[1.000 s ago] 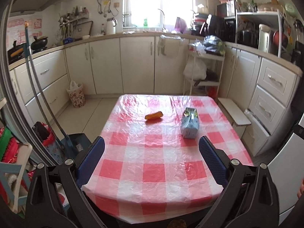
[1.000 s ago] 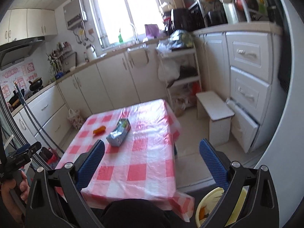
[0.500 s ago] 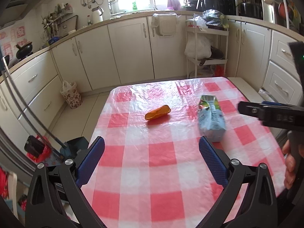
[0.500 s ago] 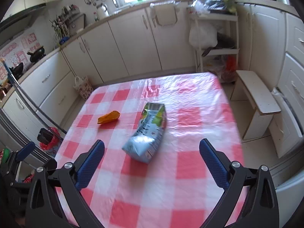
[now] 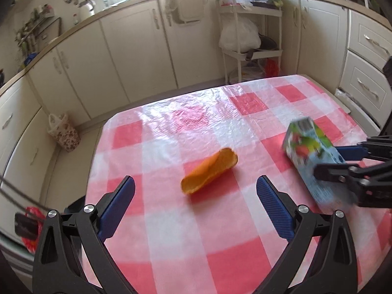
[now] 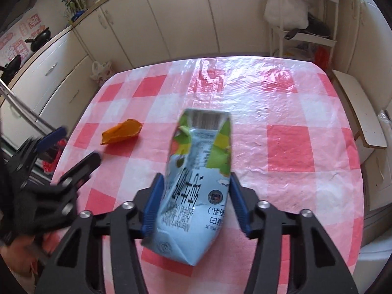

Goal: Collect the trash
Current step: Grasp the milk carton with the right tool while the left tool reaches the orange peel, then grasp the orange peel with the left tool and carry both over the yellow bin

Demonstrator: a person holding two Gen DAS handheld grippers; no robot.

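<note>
A crumpled light-blue milk carton (image 6: 196,186) lies on the red-and-white checked tablecloth (image 6: 289,147). My right gripper (image 6: 194,196) has its blue pads against both sides of the carton. The carton also shows in the left wrist view (image 5: 311,156), with the right gripper (image 5: 343,161) around it. An orange peel (image 5: 208,171) lies mid-table, just ahead of my left gripper (image 5: 196,203), which is open and empty. The peel also shows in the right wrist view (image 6: 121,132), left of the carton.
Cream kitchen cabinets (image 5: 137,56) run behind and beside the table. A white wire rack with a plastic bag (image 5: 240,36) stands behind the table. A small patterned bin (image 5: 63,132) sits on the floor at left. A white stool (image 6: 362,112) stands right of the table.
Both grippers have moved forward and down over the table. My right gripper has narrowed around the milk carton. My left gripper has come close to the orange peel.
</note>
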